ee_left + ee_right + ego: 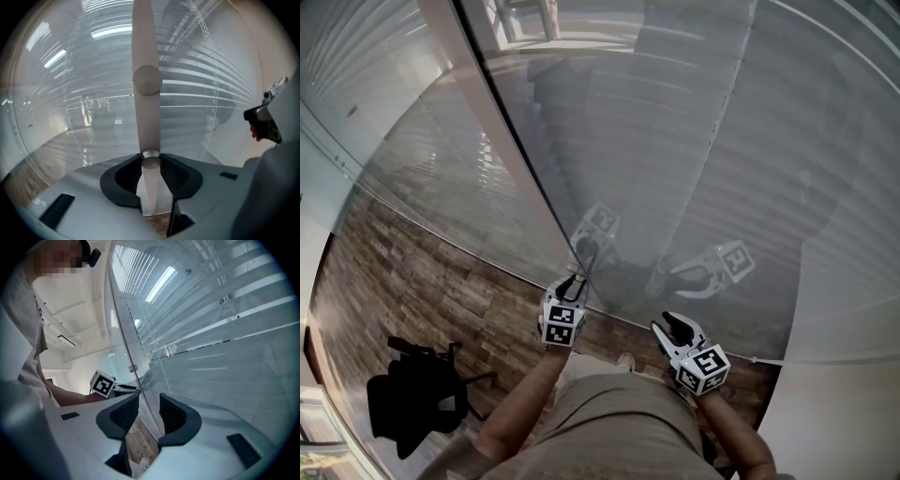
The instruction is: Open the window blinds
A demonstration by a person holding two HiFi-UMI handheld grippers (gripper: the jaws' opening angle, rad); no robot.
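One glass pane (769,309) fronts the blinds (675,141); chair (412,403) left

A floor of brown wood-look planks (412,281) runs along the foot of a glass wall (459,178), and on it stand a black chair (417,398) at the left and, well apart from it, the person's light shoe (625,360) near the glass.

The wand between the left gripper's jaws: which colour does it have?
The wand is pale off-white, almost translucent; the left gripper view shows it best.
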